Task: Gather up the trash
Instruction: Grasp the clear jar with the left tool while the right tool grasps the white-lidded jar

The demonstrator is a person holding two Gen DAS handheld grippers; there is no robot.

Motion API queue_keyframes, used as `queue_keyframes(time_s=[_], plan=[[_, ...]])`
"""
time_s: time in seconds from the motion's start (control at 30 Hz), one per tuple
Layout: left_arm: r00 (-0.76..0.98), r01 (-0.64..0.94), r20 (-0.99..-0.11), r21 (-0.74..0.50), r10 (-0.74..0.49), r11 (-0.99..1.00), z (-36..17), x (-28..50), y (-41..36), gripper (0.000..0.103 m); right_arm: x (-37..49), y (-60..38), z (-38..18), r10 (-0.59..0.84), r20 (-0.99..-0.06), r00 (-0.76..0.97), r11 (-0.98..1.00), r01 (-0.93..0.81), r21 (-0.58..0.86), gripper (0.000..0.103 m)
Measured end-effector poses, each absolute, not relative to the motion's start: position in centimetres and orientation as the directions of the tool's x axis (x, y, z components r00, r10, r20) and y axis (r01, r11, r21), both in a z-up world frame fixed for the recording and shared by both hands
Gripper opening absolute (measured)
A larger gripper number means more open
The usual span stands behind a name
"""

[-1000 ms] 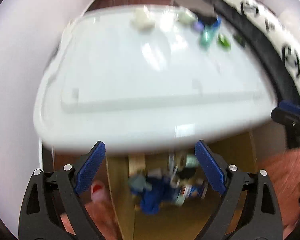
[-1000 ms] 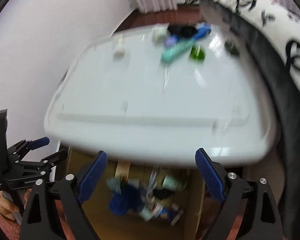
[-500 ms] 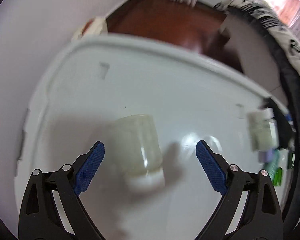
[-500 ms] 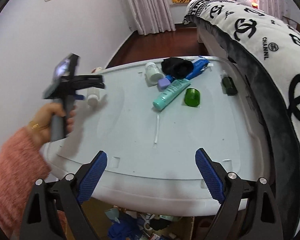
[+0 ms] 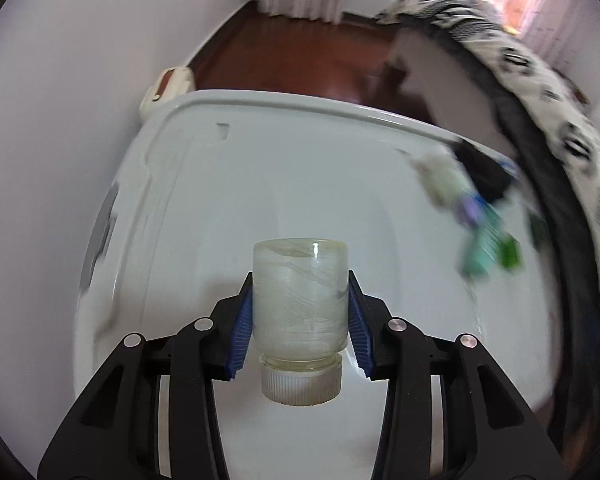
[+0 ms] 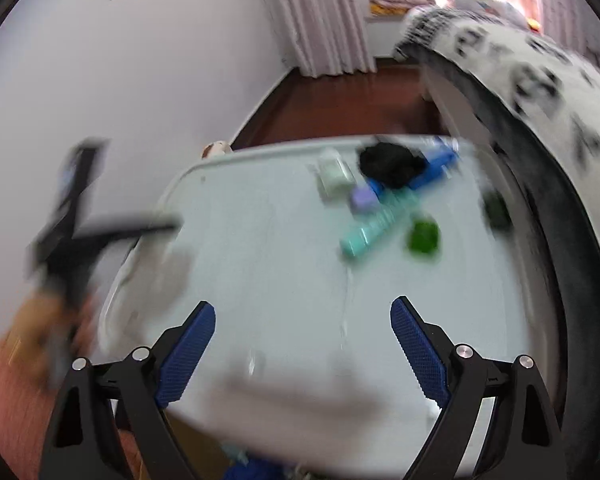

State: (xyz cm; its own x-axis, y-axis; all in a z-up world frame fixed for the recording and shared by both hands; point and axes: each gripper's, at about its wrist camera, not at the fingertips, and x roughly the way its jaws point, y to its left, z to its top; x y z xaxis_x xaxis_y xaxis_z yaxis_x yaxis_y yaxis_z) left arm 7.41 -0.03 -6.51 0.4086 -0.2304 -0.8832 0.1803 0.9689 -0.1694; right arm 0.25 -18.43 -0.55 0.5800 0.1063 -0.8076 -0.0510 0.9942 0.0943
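In the left wrist view my left gripper (image 5: 300,312) is shut on a cloudy glass jar (image 5: 300,304) with a white screw cap (image 5: 300,380), cap towards the camera, over the white table (image 5: 228,184). In the right wrist view my right gripper (image 6: 302,344) is open and empty above the table's near edge. Further trash lies at the table's far right: a teal tube (image 6: 376,228), a green cap (image 6: 422,238), a purple cap (image 6: 362,198), a white jar (image 6: 332,174), a black cloth (image 6: 392,164) and a blue item (image 6: 436,166). The left gripper also shows blurred in the right wrist view (image 6: 80,224).
A bed with a black and white patterned cover (image 6: 540,92) runs along the table's right side. A white wall (image 6: 100,80) is at the left. Dark wood floor (image 5: 300,52) and curtains lie beyond. A box with trash (image 6: 244,468) sits under the table's near edge.
My left gripper moved from the table's near edge to the jar and closed on it. My right gripper moved forward over the table and stayed open.
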Motion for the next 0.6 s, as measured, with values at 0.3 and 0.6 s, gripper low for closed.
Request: queue_keyframes(time_s=[0.3, 0.6], plan=[[0.424, 0.255, -0.842, -0.243, -0.334, 0.936, -5.5, 1.7, 1.9, 0.041, 19.8, -16.3, -8.0, -0.053, -0.895, 0.443, 0.998, -0.017, -0.068, 0.085], [0.346, 0.269, -0.840, -0.337, -0.417, 0.902, -7.2, 2.3, 2.1, 0.041, 22.5, -17.6, -12.0, -0.088, -0.943, 0.321, 0.996, 0.021, -0.086, 0.045]])
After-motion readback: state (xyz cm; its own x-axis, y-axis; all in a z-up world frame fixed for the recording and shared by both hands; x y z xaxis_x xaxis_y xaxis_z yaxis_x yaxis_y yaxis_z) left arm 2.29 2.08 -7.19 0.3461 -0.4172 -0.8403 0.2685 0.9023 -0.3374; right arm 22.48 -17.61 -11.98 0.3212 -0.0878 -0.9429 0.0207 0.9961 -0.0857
